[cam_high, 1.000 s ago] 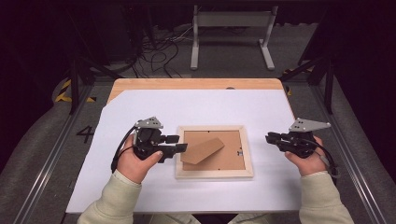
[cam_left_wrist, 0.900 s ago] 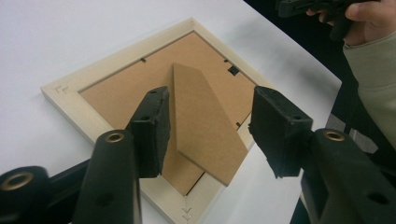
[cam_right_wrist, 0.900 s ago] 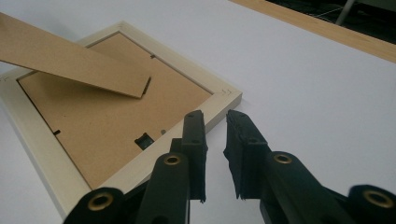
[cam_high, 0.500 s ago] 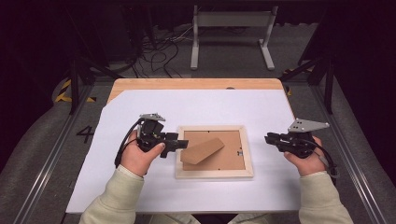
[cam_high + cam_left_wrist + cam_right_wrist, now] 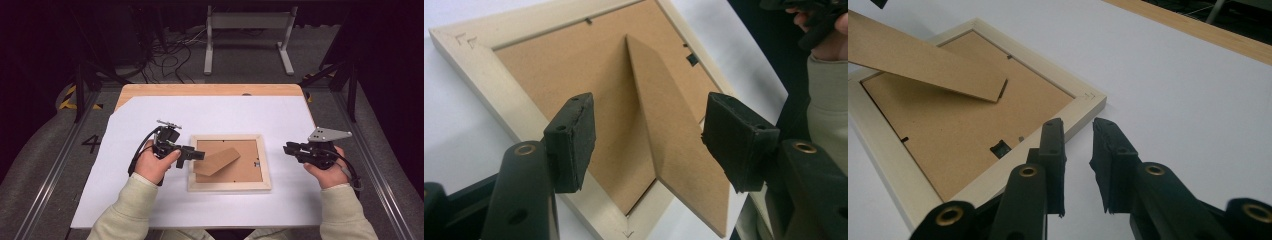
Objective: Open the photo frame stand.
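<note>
Two grippers work over a white sheet point(image 5: 210, 120) covering the wooden table point(image 5: 200, 89). Picture frame point(image 5: 229, 186) lies face-down near sheet centre, brown backing board point(image 5: 245, 170) up, pale wood border all round. Its easel stand point(image 5: 217, 160) is hinged up off the backing, free end tilted toward 8 o'clock in the high view.

Left gripper point(image 5: 198, 154) sits at 9 o'clock of the frame, held in the left hand point(image 5: 153, 164), jaws pointing toward 3 o'clock over the frame's left edge. In the left gripper view the left gripper point(image 5: 649, 142) has jaws spread wide w/ the raised stand point(image 5: 674, 150) between them; pads point(image 5: 574, 140) not touching it, nothing held. Backing board point(image 5: 569, 75) & frame corner point(image 5: 499, 100) lie below.

Right gripper point(image 5: 289, 148) is at 3 o'clock of the frame, just off its right edge, in the right hand point(image 5: 327, 172); grey plate point(image 5: 327, 134) on top. In the right gripper view the right gripper point(image 5: 1079, 130) has jaws a small gap apart, empty, tips beside the frame's corner point(image 5: 1088, 102) above bare sheet point(image 5: 1173, 85). A turn-clip point(image 5: 1000, 149) shows on the backing, stand point(image 5: 923, 62) lifted at approx 10 o'clock.
</note>
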